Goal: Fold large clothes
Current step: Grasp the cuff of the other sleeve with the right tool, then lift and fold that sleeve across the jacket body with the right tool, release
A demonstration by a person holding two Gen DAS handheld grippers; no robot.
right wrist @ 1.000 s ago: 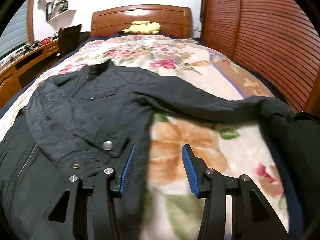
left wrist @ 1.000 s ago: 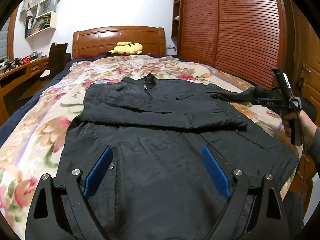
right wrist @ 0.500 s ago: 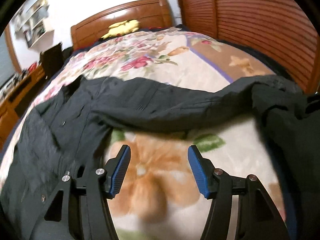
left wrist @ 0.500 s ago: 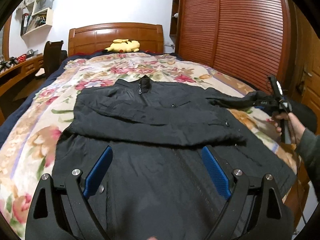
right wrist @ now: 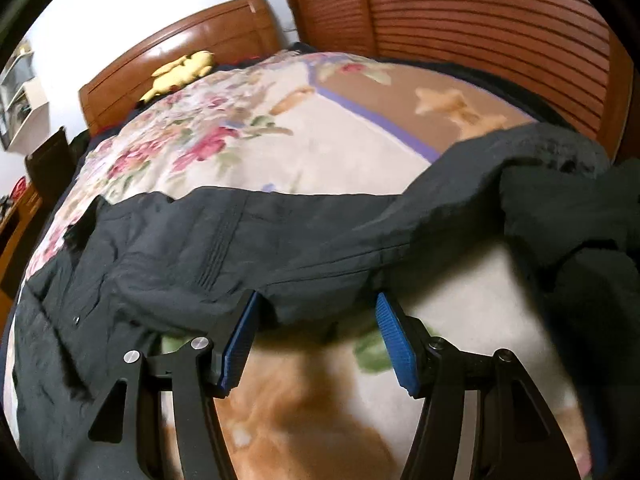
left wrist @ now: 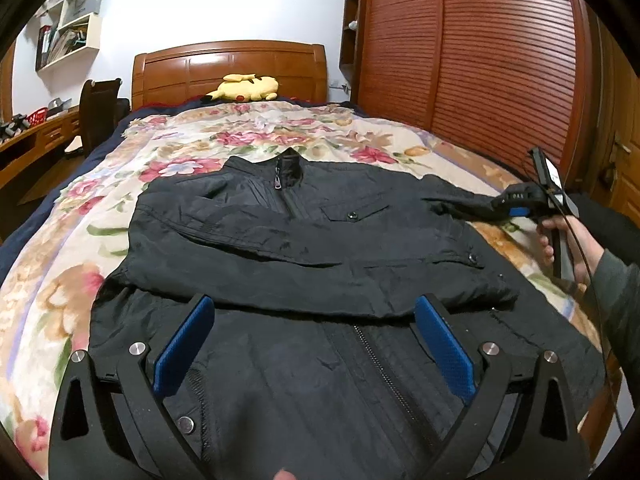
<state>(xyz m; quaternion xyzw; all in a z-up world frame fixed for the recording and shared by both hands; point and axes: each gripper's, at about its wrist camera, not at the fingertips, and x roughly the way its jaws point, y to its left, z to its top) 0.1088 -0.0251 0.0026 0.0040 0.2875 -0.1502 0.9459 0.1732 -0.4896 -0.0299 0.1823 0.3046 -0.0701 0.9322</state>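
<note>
A black jacket (left wrist: 304, 248) lay spread on a floral bedspread (left wrist: 60, 264), collar toward the far headboard (left wrist: 228, 68), one sleeve already folded across its chest. The left gripper (left wrist: 312, 344) hovered over the near hem with its blue pads (left wrist: 182, 346) spread wide, holding nothing; the zipper ran between them.

At the right edge of the bed the other sleeve (right wrist: 320, 236) stretched out toward the person's right hand (left wrist: 564, 240). In the right wrist view the right gripper (right wrist: 318, 340) stood with its jaws apart, the sleeve's lower edge lying just between and beyond the fingertips; whether the cloth touched the pads could not be told through the blur. More dark cloth (right wrist: 580, 240) was bunched at the right, past the sleeve's cuff.

A yellow plush toy (left wrist: 244, 88) rested at the head of the bed. A slatted wooden wardrobe (left wrist: 480, 64) ran along the right side, close to the mattress. On the far left stood a dark chair (left wrist: 98, 112) beside a wooden desk (left wrist: 32, 140), with wall shelves (left wrist: 68, 36) above.
</note>
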